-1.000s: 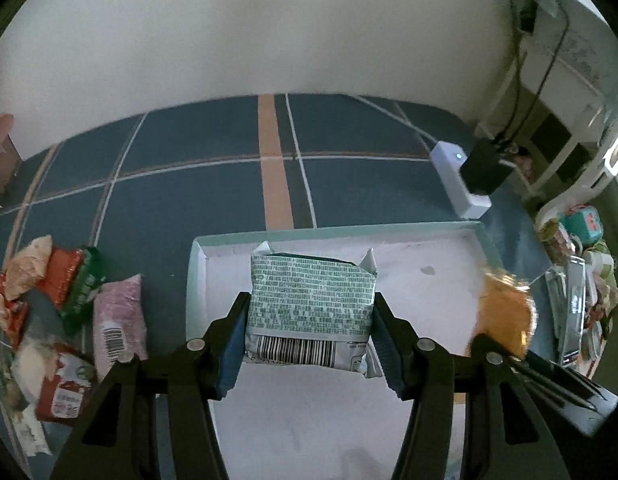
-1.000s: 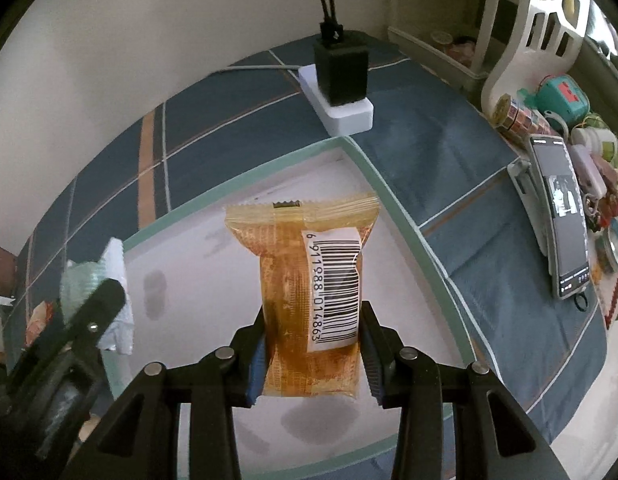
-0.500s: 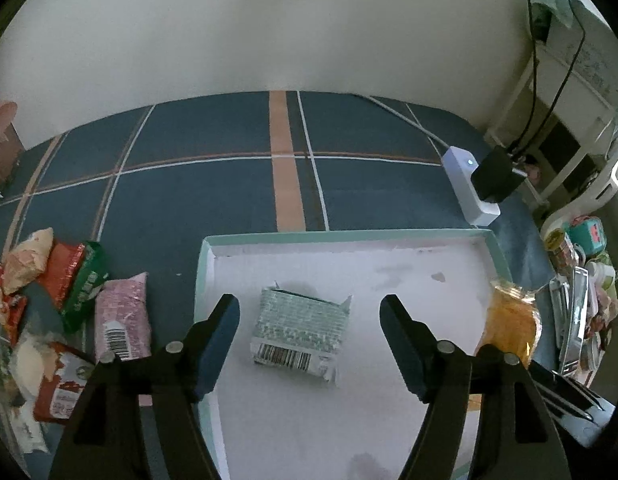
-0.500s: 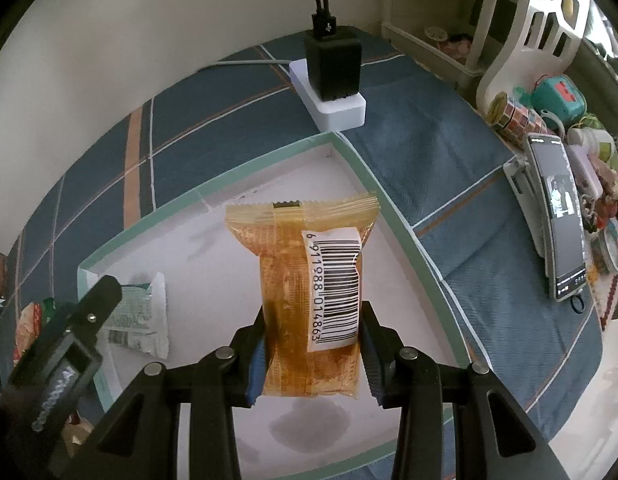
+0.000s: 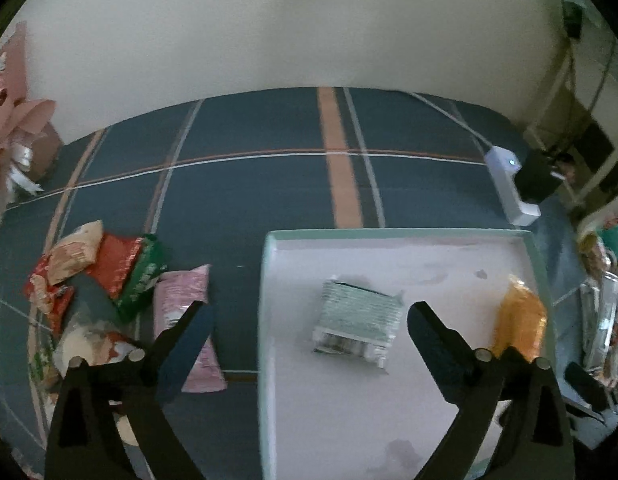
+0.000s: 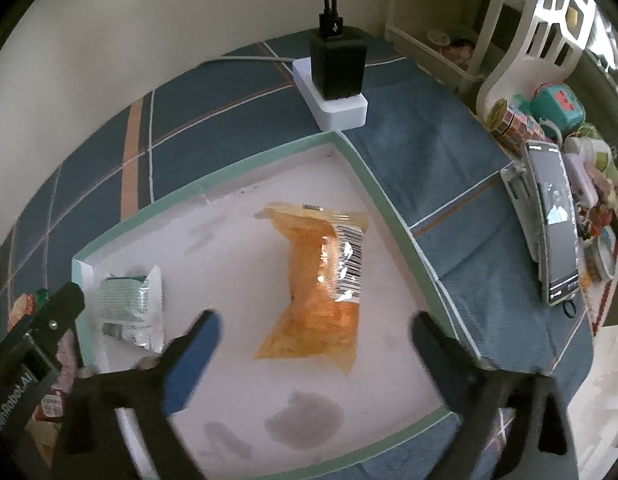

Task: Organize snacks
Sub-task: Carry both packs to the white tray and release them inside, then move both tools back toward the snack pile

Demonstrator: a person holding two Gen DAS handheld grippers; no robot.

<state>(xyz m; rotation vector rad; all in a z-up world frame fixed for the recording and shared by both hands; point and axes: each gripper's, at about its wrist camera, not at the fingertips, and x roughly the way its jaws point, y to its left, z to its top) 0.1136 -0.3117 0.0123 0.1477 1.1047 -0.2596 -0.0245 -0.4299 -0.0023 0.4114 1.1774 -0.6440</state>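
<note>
Orange film marks the snack packet [image 6: 313,284] that lies flat inside the shallow white tray [image 6: 269,152], barcode side up, near the tray's right-hand wall. The right gripper [image 6: 313,332] hangs over it with its fingers [image 6: 193,344] spread wide on either side; the fingers have just been opening, the packet is between them but untouched, so it rests on the tray floor by its own weight. Beside it, toward the tray's left wall, lies the pale green packet [image 5: 357,320], likewise flat and free. The left gripper [image 5: 307,320] also has its fingers fully released, having just been opening, with one finger over the cloth outside the tray and the other over the tray floor. Both packets sit well apart, probably so that each keeps its own place in the tray. On the blue checked cloth of the surface [image 5: 249,184], left of the tray, a loose heap of unsorted snacks [image 5: 109,280] waits, a pink packet [image 5: 181,304] nearest the tray edge. By judgement, two items are sorted and most remain. A white power strip [image 6: 333,104] stands just beyond the tray's far corner.
</note>
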